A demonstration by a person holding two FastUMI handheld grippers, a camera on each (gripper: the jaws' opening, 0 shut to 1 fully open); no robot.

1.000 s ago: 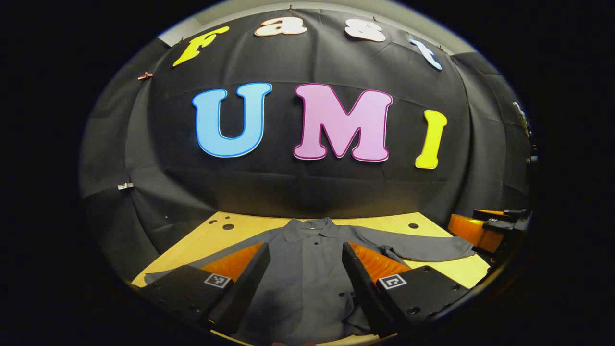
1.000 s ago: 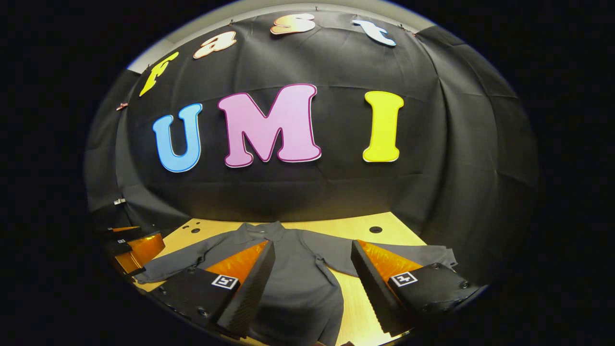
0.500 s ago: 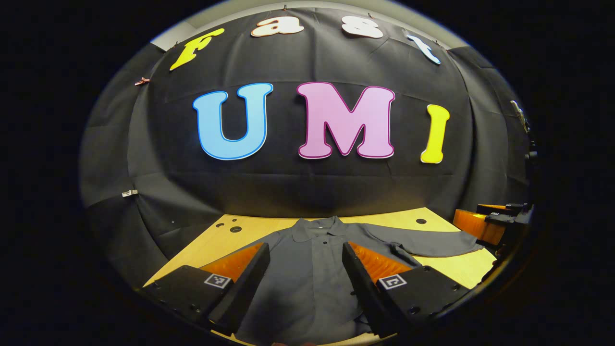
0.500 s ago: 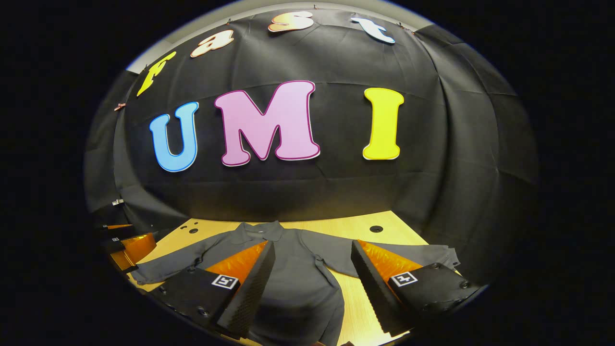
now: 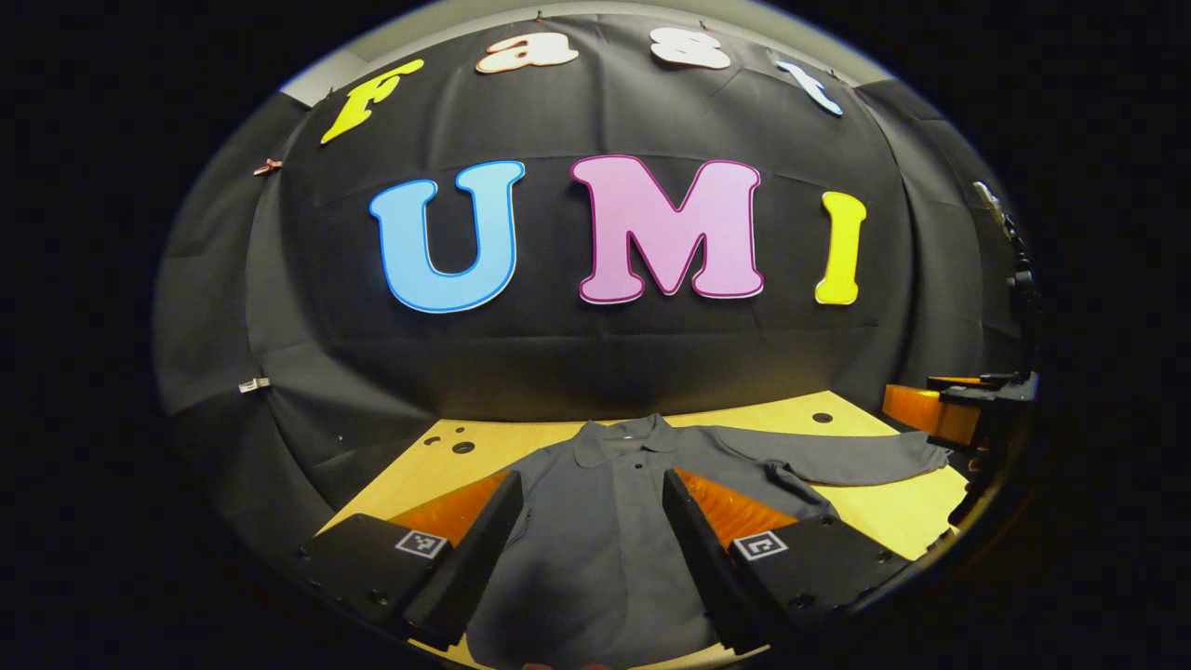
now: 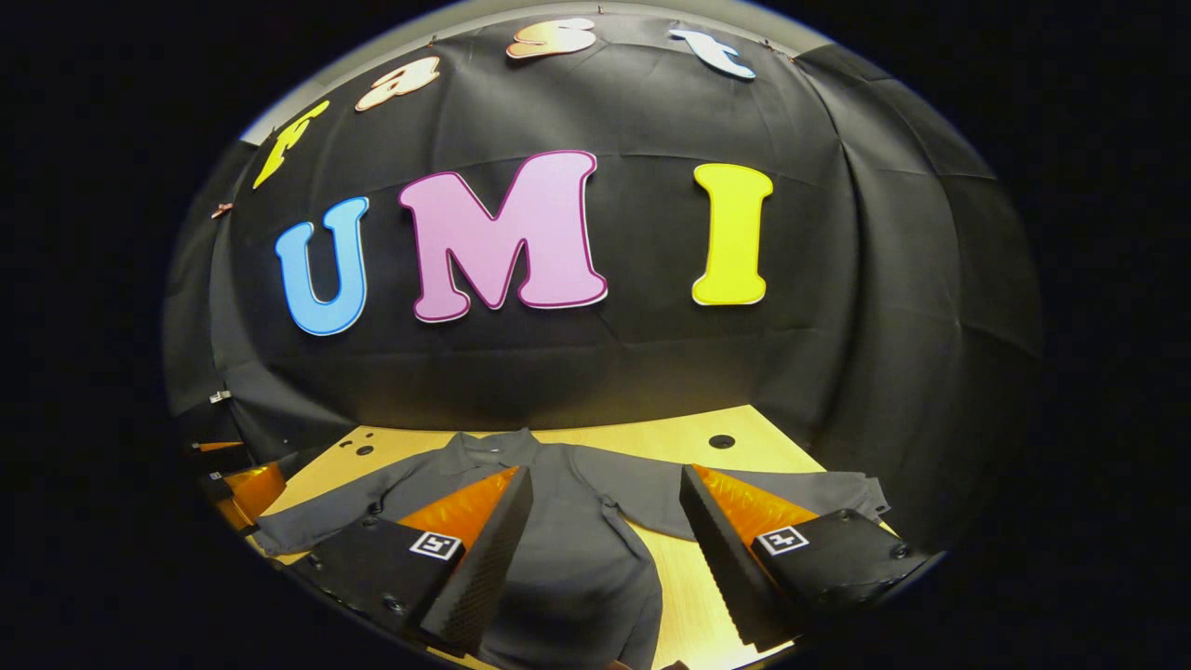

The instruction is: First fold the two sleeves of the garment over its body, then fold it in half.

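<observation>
Grey long-sleeved shirt (image 5: 605, 521) lies flat and face up on the wooden desk (image 5: 875, 516), collar (image 5: 622, 439) toward the booth's back wall, hem toward the near edge. Both sleeves are spread out sideways from the body, neither laid over it, so judged from this layout step 1 of the task is not yet begun. Spread flat like this, each cuff is easy to reach, which is probably why it was laid out so.

Right sleeve (image 6: 800, 489) runs out from the collar toward the desk's right edge; its cuff end sits just past the right claw's outer finger in the right gripper view. Left sleeve (image 6: 307, 521) runs the opposite way, ending near the left edge.

Left claw (image 5: 591, 540) hovers above the shirt's body below the collar, fingers spread wide, nothing between them. Right claw (image 6: 605, 549) is likewise released and empty, poised over the shirt's right side, with bare desk showing between its fingers. Each claw appears held above the cloth, not touching; exact height I cannot tell.

In the left gripper view the right claw also appears at the far right, beyond the sleeve's end.

Likely next need: each claw goes outward from the collar to its own cuff.

2 dark holes in the desk (image 5: 462, 448) sit left of the collar.
</observation>
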